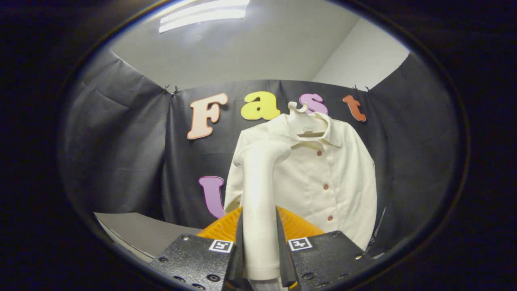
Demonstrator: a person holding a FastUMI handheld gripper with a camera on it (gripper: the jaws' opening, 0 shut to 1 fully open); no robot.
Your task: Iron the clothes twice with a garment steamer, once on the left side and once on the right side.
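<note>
Dim booth, ceiling light [204, 14] glaring overhead, fisheye bending edges, soft focus

Cream shirt [323, 169], white steamer [260, 202]

The hand-held gripper [260, 242] points level toward the wall, both fingers [239, 242] pressed against the upright steamer handle [258, 202] between them.

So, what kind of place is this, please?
Probably a cloth-walled test booth set up for garment steaming, not a home. Black cloth is clipped up as walls, a cream button-up shirt hangs on a hanger, and the gripper is shut on a white garment steamer.
</note>
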